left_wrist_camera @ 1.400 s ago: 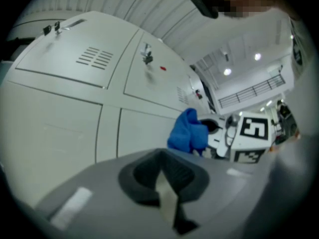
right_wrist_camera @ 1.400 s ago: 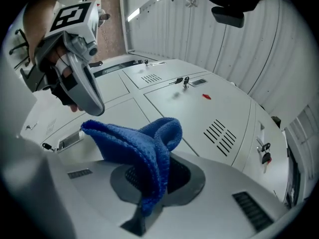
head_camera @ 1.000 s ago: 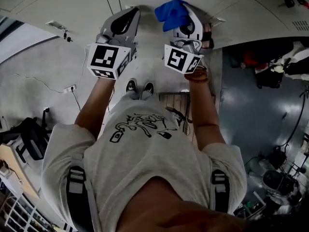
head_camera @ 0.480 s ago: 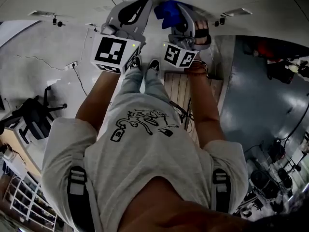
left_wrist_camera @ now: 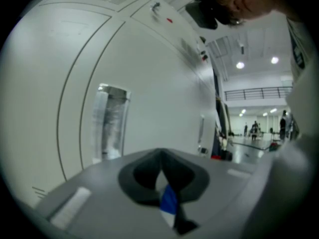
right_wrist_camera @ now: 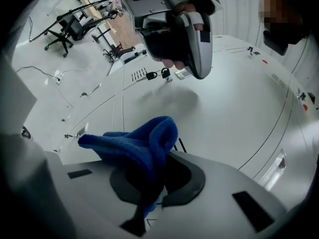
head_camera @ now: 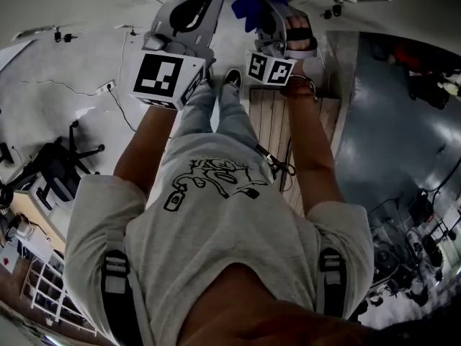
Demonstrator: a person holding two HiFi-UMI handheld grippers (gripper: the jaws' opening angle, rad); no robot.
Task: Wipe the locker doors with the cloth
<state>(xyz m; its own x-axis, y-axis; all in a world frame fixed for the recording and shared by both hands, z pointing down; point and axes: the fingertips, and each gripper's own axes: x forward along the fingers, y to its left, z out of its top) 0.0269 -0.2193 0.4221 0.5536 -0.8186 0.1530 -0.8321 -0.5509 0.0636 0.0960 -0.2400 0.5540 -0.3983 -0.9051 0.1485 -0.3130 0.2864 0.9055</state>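
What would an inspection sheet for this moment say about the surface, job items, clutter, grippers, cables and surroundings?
Surface: white locker doors, no marks visible; a shiny handle on one.
Job's things: blue cloth, bunched, near a door face; contact cannot be told.
Clutter: nothing seen on the doors.
Grippers: right gripper shut on the cloth; left gripper has its jaws together, with an unidentifiable blue sliver low between them.
Cables: thin cable on the floor running from a wall socket.
Surroundings: office chair on the left, wooden planks by the person's feet, a lit hall beyond the lockers.
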